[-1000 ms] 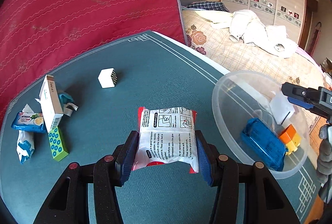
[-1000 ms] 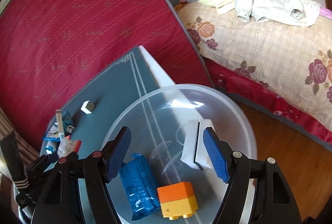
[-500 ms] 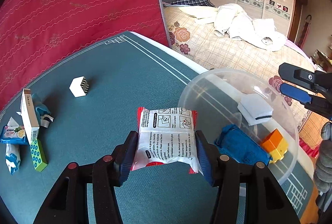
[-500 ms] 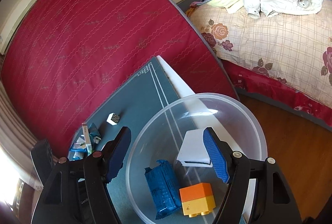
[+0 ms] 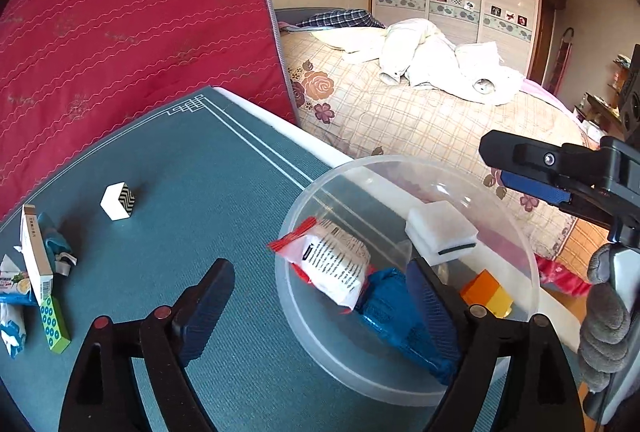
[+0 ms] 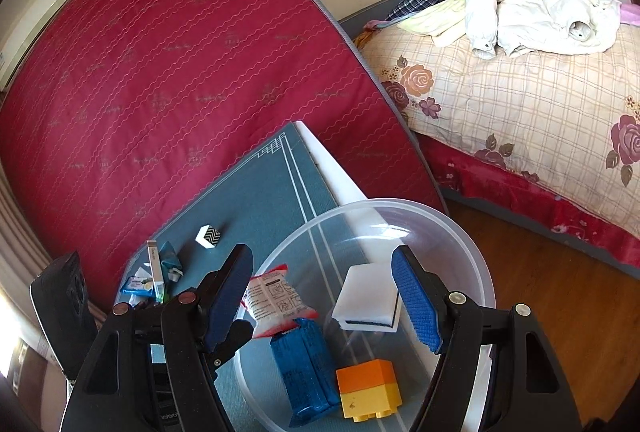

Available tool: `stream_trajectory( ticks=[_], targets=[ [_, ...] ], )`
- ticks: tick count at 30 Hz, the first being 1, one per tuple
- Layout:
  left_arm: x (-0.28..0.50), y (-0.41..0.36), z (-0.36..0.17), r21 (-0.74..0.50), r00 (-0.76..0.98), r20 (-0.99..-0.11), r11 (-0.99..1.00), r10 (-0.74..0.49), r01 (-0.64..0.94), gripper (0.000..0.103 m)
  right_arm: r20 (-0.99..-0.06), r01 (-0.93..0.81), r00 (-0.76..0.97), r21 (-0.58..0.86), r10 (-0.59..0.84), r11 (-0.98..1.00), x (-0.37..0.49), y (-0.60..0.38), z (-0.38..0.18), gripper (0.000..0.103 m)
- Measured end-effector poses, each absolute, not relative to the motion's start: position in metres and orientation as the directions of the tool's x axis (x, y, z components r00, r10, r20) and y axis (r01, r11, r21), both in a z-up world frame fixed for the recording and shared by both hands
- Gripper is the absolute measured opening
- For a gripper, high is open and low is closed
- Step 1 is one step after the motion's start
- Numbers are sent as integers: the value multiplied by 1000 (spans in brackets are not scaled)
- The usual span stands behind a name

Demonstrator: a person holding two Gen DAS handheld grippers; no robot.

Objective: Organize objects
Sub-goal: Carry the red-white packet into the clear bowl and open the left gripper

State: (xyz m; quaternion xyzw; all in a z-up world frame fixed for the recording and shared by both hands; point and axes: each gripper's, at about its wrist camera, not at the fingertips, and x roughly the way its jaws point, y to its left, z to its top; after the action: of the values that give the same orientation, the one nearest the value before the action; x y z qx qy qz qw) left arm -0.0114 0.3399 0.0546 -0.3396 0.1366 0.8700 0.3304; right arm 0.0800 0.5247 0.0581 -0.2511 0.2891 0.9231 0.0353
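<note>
Left wrist: left gripper (image 5: 320,296) jaws have just been opening, now wide and empty; white-and-red packet (image 5: 334,264) lies in clear bowl (image 5: 516,232), propped on blue pack (image 5: 400,316). Draw straight back; avoid clipping the rim.

Right wrist: right gripper (image 6: 322,298) jaws part-open over the bowl, apparently holding nothing. Small items by the table's far end (image 6: 154,278) too small to identify.

A clear plastic bowl (image 5: 404,372) stands at the desk's right edge; inside, a white-and-red printed packet (image 5: 334,266) lies tilted against the left wall over a blue packet (image 5: 394,308); a white sponge (image 5: 440,230) and an orange-and-yellow block (image 5: 486,292) lie beside them.
</note>
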Motion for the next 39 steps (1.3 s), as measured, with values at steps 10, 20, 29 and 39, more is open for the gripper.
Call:
stream_trajectory(
  ticks=[10, 20, 29, 39],
  targets=[
    [-23, 319, 41, -4, -576, -704, -814, 415, -581, 90, -493, -199, -865, 510, -95, -837, 78, 518, 56, 73],
    [-36, 341, 22, 97, -600, -730, -820, 326, -563, 90, -487, -186, -869, 490, -90, -852, 81, 507, 61, 73],
    [-35, 328, 24, 91, -600, -733, -827, 322, -555, 90, -497, -194, -864, 485, -86, -853, 84, 503, 59, 73],
    [-35, 287, 41, 25, -617, -707, -859, 346, -511, 94, -519, -166, -848, 447, -104, -879, 81, 477, 55, 73]
  ],
)
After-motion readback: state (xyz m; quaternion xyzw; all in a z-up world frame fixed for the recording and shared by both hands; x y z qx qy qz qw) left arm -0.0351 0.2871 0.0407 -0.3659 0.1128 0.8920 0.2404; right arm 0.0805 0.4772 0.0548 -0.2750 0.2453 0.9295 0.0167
